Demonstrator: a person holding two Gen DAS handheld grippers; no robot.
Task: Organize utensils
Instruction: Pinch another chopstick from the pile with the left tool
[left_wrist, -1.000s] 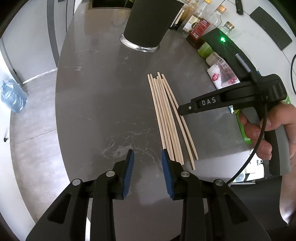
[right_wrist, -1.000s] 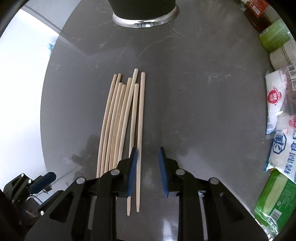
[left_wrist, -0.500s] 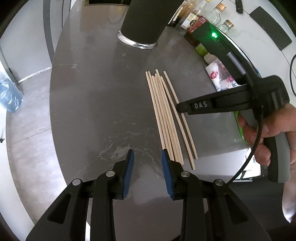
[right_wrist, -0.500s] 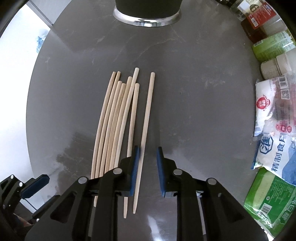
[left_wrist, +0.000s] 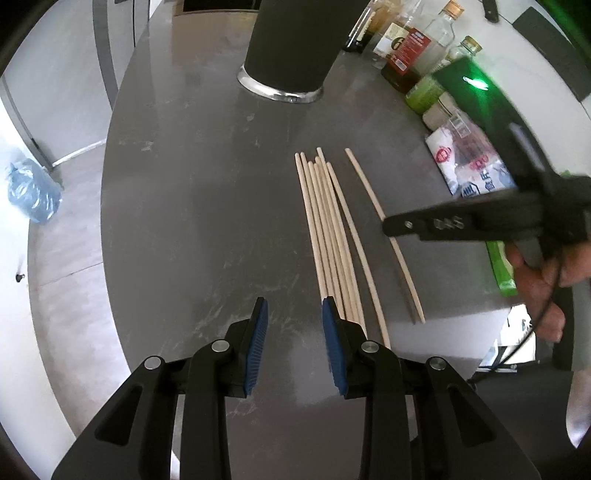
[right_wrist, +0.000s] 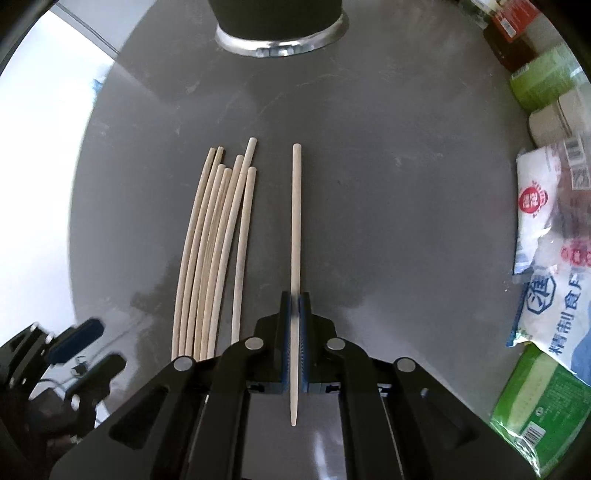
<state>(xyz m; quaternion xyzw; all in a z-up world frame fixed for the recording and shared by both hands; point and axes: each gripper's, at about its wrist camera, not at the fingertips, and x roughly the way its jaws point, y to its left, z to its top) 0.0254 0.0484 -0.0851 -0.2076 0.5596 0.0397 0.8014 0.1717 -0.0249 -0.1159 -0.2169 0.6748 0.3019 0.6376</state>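
Now chopstick clamped lengthwise in right hand-held gripper.

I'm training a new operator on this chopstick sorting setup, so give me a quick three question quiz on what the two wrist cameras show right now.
1. True or false: the right gripper is shut on a single chopstick.
2. Multiple choice: the left gripper is A) shut on the chopstick bundle, B) open and holding nothing, C) shut on a sauce bottle.
3. Fill in: in the right wrist view, the held chopstick lies to the ____ of the bundle on the grey table, and points towards the black container.

Key: 1 true; 2 B; 3 right.
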